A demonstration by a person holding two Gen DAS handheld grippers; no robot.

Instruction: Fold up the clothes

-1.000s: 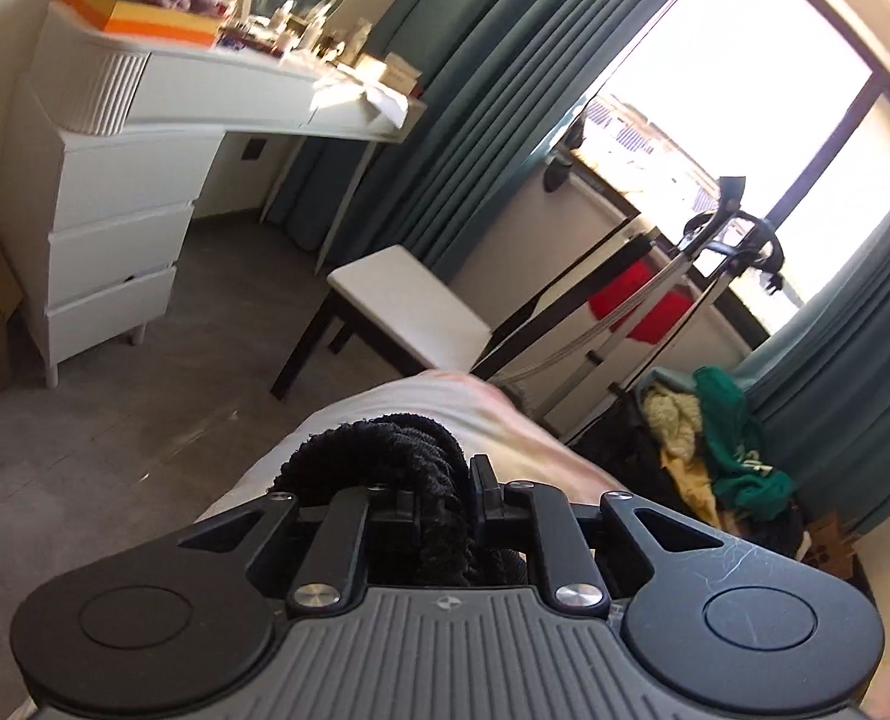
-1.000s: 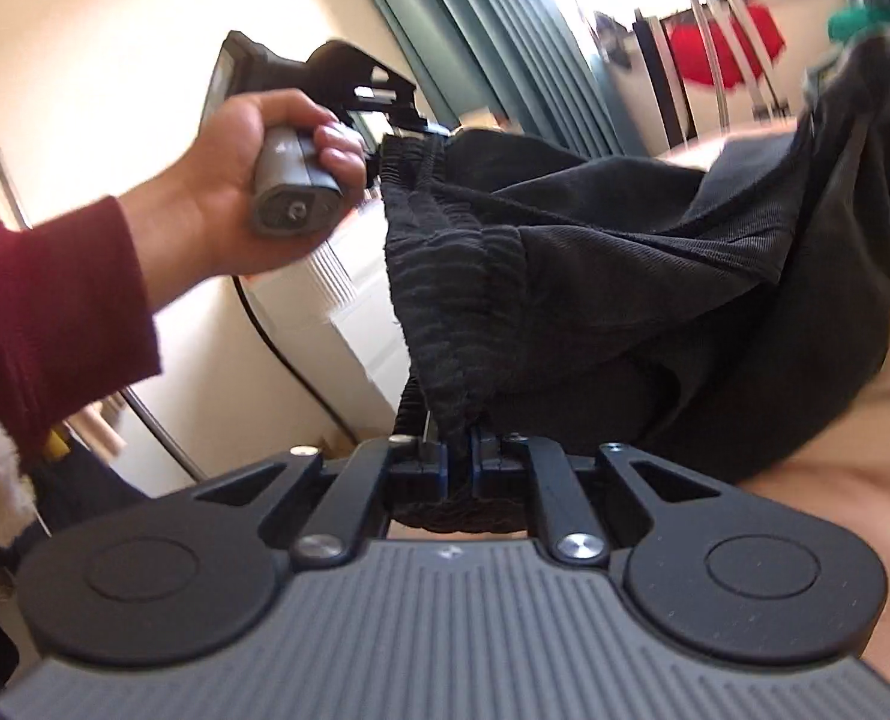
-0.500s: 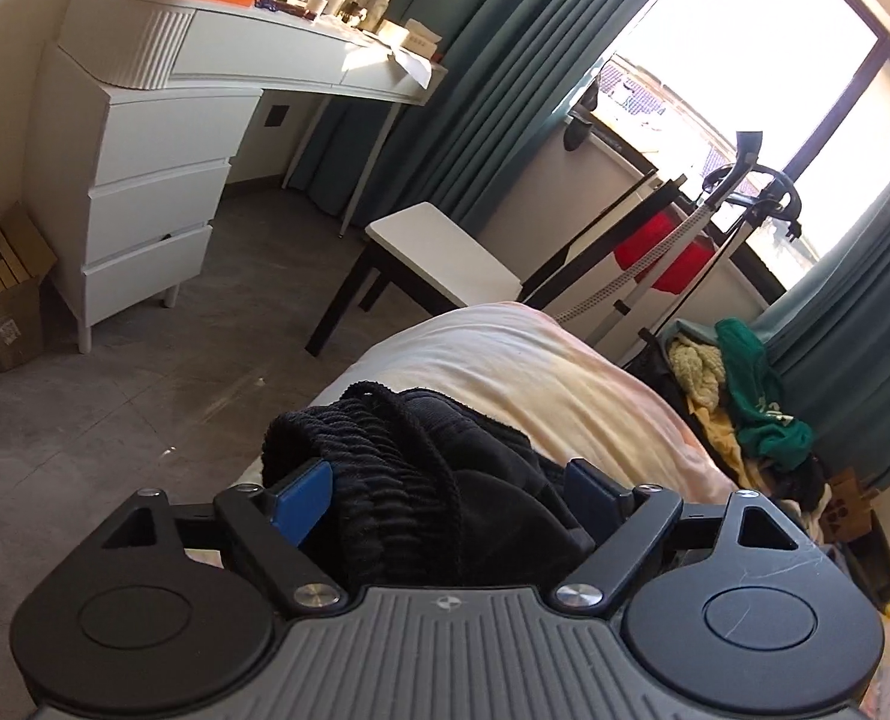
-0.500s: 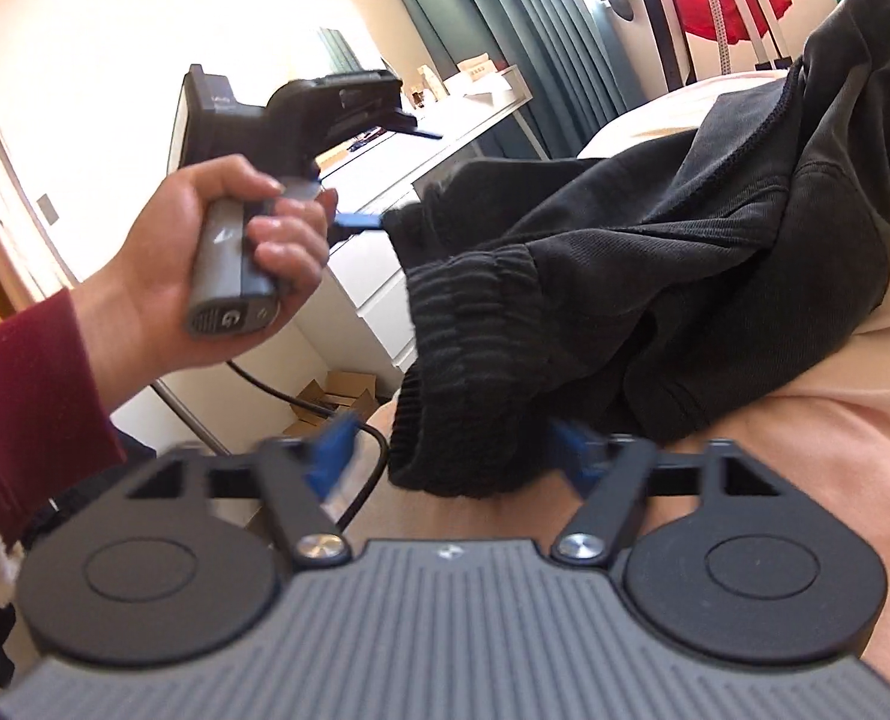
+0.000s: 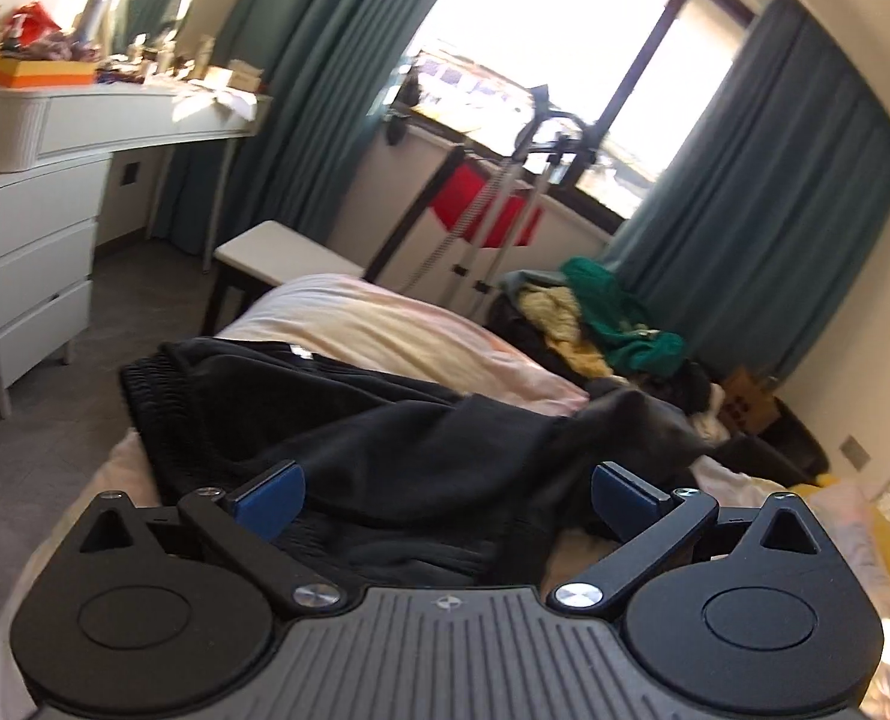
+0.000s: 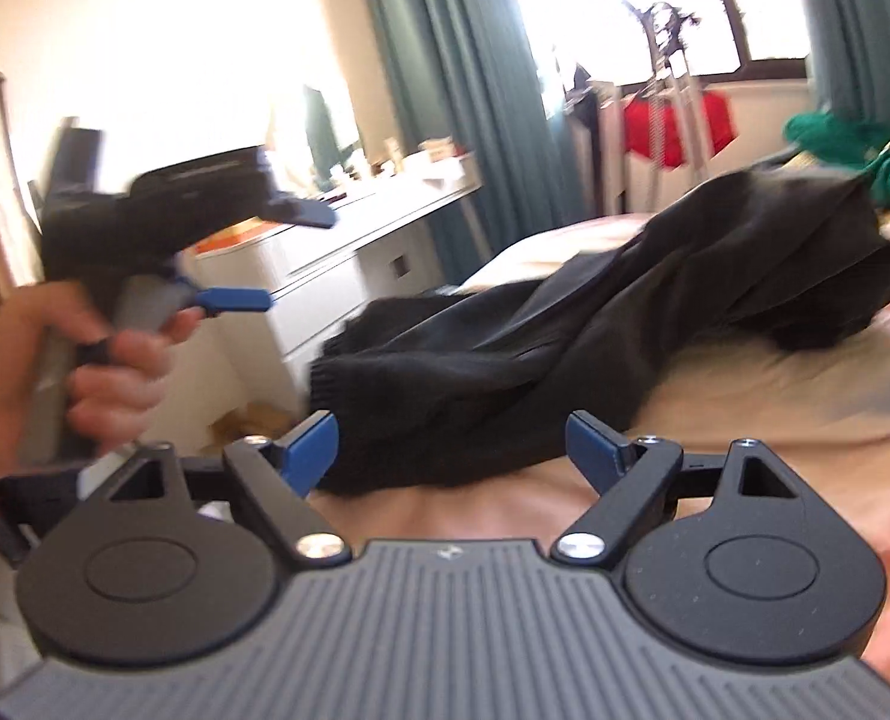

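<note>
Black trousers (image 5: 384, 432) with a ribbed elastic waistband lie crumpled on the pale peach bed (image 5: 372, 324). My left gripper (image 5: 445, 489) hovers just before the waistband. Its jaws are opening wide, the cloth lies between the blue pads (image 5: 267, 489) and neither pad presses on it. In the right wrist view the trousers (image 6: 625, 312) stretch across the bed (image 6: 775, 396), with the waistband end nearest. My right gripper (image 6: 452, 444) stands open around that end and grips nothing. At the left a hand (image 6: 84, 372) holds the left gripper (image 6: 276, 255), blurred, with its fingers spread.
A white dresser (image 5: 42, 240) with a cluttered top stands at the left, and a white bench (image 5: 282, 252) sits at the bed's foot. By the window is a drying rack (image 5: 481, 210) with a red item. A pile of clothes (image 5: 601, 318) lies beyond the bed.
Both grippers were shut on the waistband and have opened and let it go. The trousers dropped onto the bed, and both grippers drew back from them.
</note>
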